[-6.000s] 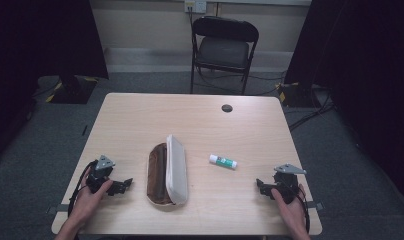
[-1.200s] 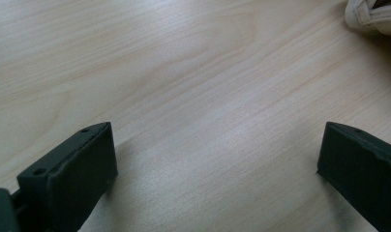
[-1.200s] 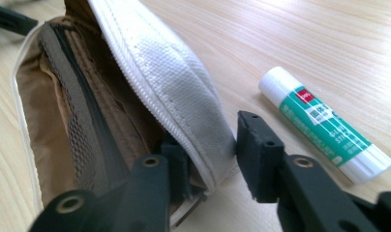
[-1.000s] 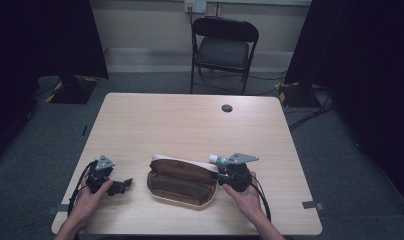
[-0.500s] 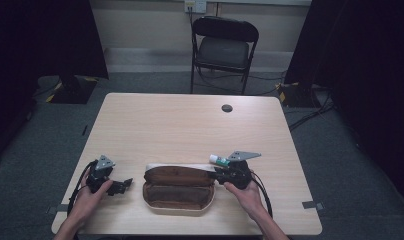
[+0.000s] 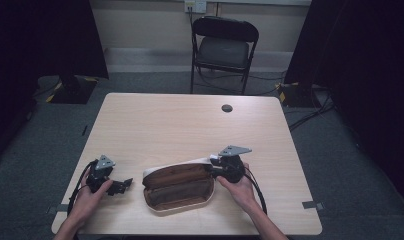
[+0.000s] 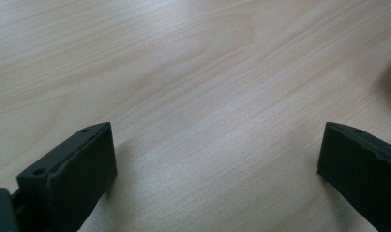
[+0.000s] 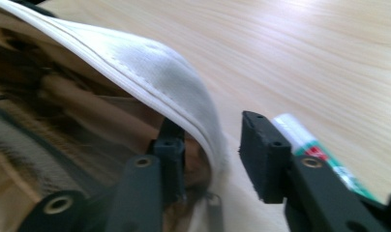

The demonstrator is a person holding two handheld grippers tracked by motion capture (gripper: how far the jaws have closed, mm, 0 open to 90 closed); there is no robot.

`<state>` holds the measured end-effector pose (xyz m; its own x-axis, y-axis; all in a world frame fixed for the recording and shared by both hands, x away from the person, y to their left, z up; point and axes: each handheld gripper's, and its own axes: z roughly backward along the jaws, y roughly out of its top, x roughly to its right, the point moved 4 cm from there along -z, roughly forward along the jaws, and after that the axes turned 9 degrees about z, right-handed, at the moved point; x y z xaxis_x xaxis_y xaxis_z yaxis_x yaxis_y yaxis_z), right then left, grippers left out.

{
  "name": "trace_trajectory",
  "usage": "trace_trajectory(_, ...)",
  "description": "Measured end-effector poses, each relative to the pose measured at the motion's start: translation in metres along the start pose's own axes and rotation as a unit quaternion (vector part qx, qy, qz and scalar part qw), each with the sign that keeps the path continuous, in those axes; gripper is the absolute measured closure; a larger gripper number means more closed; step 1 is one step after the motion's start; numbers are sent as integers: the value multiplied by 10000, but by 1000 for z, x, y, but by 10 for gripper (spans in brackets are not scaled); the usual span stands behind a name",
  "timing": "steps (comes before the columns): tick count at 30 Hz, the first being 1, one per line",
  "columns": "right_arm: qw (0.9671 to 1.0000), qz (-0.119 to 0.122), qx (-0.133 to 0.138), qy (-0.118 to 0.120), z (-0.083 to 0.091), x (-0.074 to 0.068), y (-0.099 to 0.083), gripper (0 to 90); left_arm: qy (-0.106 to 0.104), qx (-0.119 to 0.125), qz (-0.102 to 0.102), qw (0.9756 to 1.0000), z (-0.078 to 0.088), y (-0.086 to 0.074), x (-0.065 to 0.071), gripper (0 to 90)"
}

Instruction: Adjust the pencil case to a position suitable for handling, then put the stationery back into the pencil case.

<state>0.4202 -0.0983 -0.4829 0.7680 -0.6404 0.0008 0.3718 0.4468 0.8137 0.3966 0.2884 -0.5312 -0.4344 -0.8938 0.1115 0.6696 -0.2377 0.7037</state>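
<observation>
Right claw point(image 8: 210, 154) just opening, straddling case point(image 6: 177, 186) rim, seemingly unclamped; left claw point(image 7: 218, 179) apart.

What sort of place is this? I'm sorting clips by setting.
Probably a recording studio or lab, not a home: a bare wooden table on grey carpet, dark curtains at both sides, one folding chair against the wall, and cables across the floor.

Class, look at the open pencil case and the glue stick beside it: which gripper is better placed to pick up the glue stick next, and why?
Right. The right gripper sits at the case end, its jaws just opening, beside the glue stick; the left gripper rests across the case.
</observation>
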Motion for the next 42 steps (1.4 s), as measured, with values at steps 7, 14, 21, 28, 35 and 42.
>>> trace_trajectory(7, 9997, -93, 64, 209, 10, 4, 0, 451, 0, 0, 0, 10000, 0, 0, 0, 0)
trace_trajectory(14, 9983, -218, 196, 497, 33, 11, -9, 370, 24, 11, -10, 10000, 0, 0, 0, 0)
trace_trajectory(21, 9994, -245, -30, -259, 39, 43, -27, 307, 19, 8, -18, 10000, 0, 0, 0, 0)
trace_trajectory(28, 9976, -162, -255, -621, 23, 68, -33, 261, 16, 6, -14, 10000, 0, 0, 0, 0)
trace_trajectory(35, 9976, -3, -386, -570, 8, 70, -33, 292, 9, 0, -18, 10000, 0, 0, 0, 0)
trace_trajectory(42, 9970, 123, -577, -493, -4, 69, -37, 339, 2, 14, -6, 10000, 0, 0, 0, 0)
